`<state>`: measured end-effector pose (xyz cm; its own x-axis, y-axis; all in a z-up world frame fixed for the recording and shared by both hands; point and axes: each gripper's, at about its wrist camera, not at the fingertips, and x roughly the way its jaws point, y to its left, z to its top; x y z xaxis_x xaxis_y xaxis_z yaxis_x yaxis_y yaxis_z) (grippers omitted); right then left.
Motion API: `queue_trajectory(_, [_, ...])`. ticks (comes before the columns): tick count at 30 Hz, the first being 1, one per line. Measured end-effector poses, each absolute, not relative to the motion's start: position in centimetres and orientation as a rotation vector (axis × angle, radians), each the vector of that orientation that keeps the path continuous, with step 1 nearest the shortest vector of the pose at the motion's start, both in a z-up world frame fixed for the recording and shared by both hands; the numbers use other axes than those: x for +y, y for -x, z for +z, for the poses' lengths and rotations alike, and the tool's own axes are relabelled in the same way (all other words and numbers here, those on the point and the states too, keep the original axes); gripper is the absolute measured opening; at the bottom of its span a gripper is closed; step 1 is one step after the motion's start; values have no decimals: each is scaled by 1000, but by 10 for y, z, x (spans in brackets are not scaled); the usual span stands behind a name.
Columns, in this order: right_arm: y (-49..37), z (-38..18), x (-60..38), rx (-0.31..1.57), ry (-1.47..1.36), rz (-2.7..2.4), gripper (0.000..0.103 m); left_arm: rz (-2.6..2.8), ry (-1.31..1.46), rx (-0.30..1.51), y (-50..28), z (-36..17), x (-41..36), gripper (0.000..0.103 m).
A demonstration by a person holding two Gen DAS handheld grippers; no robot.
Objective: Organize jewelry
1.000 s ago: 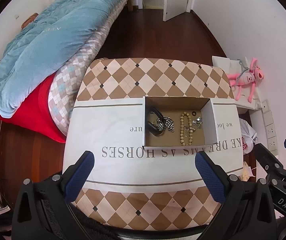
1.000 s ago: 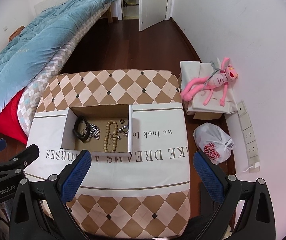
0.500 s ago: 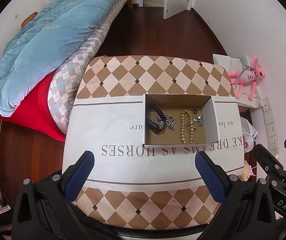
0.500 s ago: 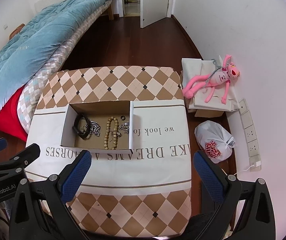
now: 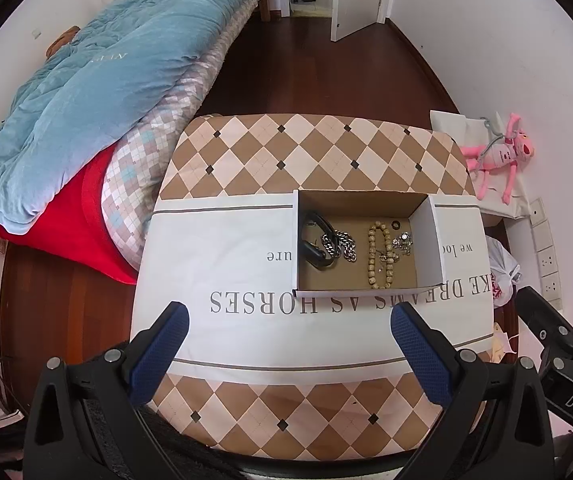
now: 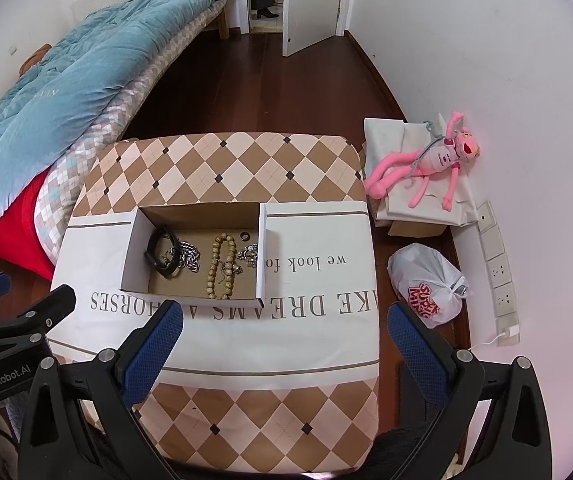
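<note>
A shallow cardboard box (image 5: 428, 246) (image 6: 136, 252) sits on the table (image 5: 246, 260) (image 6: 318, 240). Inside it lie a black bracelet (image 5: 317, 242) (image 6: 161, 254), a silver chain (image 5: 342, 243) (image 6: 188, 258), a tan bead bracelet (image 5: 380, 254) (image 6: 220, 266), a small black ring (image 5: 397, 224) (image 6: 244, 235) and a silver trinket (image 5: 403, 240) (image 6: 248, 256). My left gripper (image 5: 288, 340) is open and empty, held high above the table's near side. My right gripper (image 6: 284, 338) is open and empty, beside it to the right.
The table wears a checked cloth with a white lettered band. A bed with a blue quilt (image 5: 98, 92) (image 6: 66, 92) stands left. A pink plush toy (image 6: 430, 164) (image 5: 494, 160) and a white plastic bag (image 6: 430, 284) lie on the floor at the right, by the wall.
Both grippers have risen and pulled back a little, so the table and box look slightly smaller. Nothing in the box has moved.
</note>
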<state>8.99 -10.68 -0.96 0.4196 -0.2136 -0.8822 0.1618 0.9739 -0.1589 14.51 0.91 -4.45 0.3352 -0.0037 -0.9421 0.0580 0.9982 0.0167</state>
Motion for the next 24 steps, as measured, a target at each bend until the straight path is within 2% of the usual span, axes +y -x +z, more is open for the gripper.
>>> queue_trajectory(24, [-90,-8,-107,1113,62,-234,103,-43,-42,1226,-143,-44,7,103])
